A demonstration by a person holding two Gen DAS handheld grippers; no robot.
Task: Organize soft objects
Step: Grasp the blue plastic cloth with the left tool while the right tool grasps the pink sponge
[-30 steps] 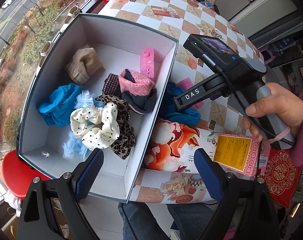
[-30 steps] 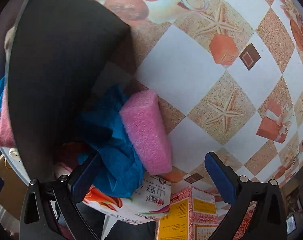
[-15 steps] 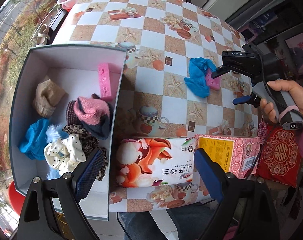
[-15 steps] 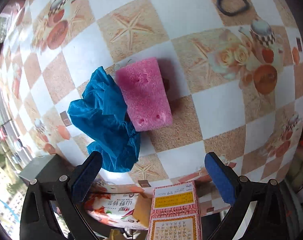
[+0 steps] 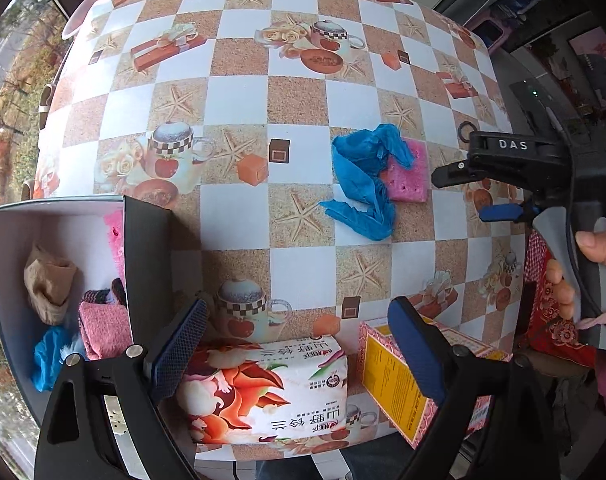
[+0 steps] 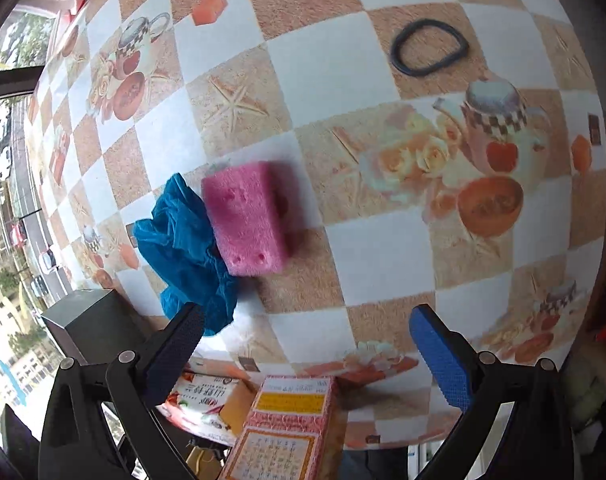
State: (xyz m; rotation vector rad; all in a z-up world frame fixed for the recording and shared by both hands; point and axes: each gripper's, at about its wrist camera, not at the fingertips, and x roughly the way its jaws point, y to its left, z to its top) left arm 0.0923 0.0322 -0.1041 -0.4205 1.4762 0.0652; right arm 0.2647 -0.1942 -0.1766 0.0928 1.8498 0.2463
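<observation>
A: Left gripper (image 5: 299, 344) – fingers (image 5: 177, 350) spread wide, released, nothing between. Hovering over near edge of surface (image 5: 239, 100), above tissue pack (image 5: 263, 392).

B: Right gripper (image 6: 307, 354)?

A: Fingers (image 6: 443, 360) also wide apart, released, empty. Pointing down at checkered surface. Seen from left wrist view too, held in a hand (image 5: 583, 272) at right edge.

B: Task items?

A: Pink sponge (image 6: 249, 220) flat on surface, touching blue cloth (image 6: 183, 248) on its left in right wrist view. Cloth crumpled, partly overlapping sponge edge. Both ahead of right fingers, not between them; left finger tip just over cloth's lower edge in picture, contact not clear.

B: Box?

A: Open box (image 5: 143, 248) at left edge of surface, white inside, dark outside. Inside: second pink sponge (image 5: 113, 236) upright against wall, beige sock (image 5: 49, 284), pink knit item (image 5: 103, 328), blue fabric (image 5: 47, 356). Rest of contents cut off.

B: Other stuff?

A: Pink-yellow carton (image 5: 391, 380) just beside tissue pack. Black hair tie (image 6: 427, 46) on surface, well apart from sponge. Red cloth (image 5: 551, 312) at right edge.
</observation>
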